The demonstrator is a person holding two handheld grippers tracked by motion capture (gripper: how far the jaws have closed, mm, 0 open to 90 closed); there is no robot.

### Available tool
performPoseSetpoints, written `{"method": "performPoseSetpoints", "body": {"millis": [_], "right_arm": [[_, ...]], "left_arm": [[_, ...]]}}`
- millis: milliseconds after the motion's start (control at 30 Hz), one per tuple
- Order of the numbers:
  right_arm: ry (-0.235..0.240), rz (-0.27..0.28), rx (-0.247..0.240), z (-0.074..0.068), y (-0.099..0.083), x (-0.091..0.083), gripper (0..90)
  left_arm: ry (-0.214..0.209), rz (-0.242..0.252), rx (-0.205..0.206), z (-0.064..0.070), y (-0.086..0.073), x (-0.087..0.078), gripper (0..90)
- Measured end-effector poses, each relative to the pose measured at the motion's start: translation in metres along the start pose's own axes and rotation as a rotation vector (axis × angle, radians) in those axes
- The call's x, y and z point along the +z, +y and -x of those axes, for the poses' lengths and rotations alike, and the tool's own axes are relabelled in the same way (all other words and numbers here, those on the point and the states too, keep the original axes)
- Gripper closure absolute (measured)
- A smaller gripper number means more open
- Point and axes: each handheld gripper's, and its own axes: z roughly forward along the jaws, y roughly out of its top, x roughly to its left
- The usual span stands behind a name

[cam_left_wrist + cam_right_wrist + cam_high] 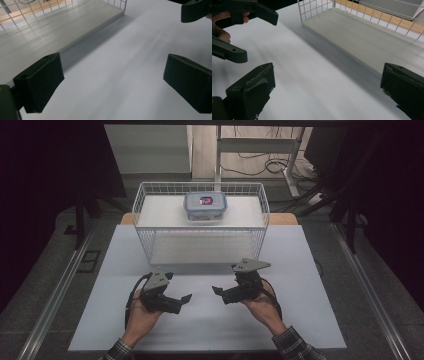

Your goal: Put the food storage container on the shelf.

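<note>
Both pairs of jaws stand wide apart and hold nothing. In the high view the left gripper point(172, 301) and the right gripper point(231, 292) hover low over the white table point(310, 320) in the lower middle of the frame, tips turned toward each other. The lidded container point(205, 206) lies well apart from them, in the upper middle, on the far side of the wire basket point(150, 242); its long axis runs left to right. The right gripper seems slightly nearer. The gripper views show the basket's pale floor board point(50, 30) point(372, 42) up close.
</note>
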Motion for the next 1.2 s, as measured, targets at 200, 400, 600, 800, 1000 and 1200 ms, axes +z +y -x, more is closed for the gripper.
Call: {"method": "performPoseSetpoints", "body": {"millis": [200, 400, 600, 800, 1000, 1200], "right_arm": [[0.0, -0.009, 0.005, -0.002, -0.01, -0.002, 0.0], [-0.016, -0.01, -0.004, -0.004, -0.019, -0.009, 0.0], [-0.026, -0.005, 0.004, -0.002, -0.029, -0.018, 0.0], [-0.043, 0.003, 0.009, 0.0, -0.039, -0.029, 0.0], [-0.061, -0.002, 0.014, 0.003, -0.049, -0.038, 0.0], [-0.085, 0.0, 0.017, 0.006, -0.057, -0.049, 0.0]], "left_arm": [[0.005, -0.009, 0.0, 0.003, -0.008, -0.003, 2.5], [0.019, -0.021, 0.007, 0.006, -0.016, -0.009, 2.4], [0.024, -0.022, 0.003, 0.007, -0.024, -0.016, 2.4], [0.04, -0.023, -0.001, 0.006, -0.031, -0.023, 2.3], [0.057, -0.016, -0.016, 0.002, -0.037, -0.031, 2.3], [0.075, -0.019, -0.025, 0.0, -0.044, -0.039, 2.3]]}}
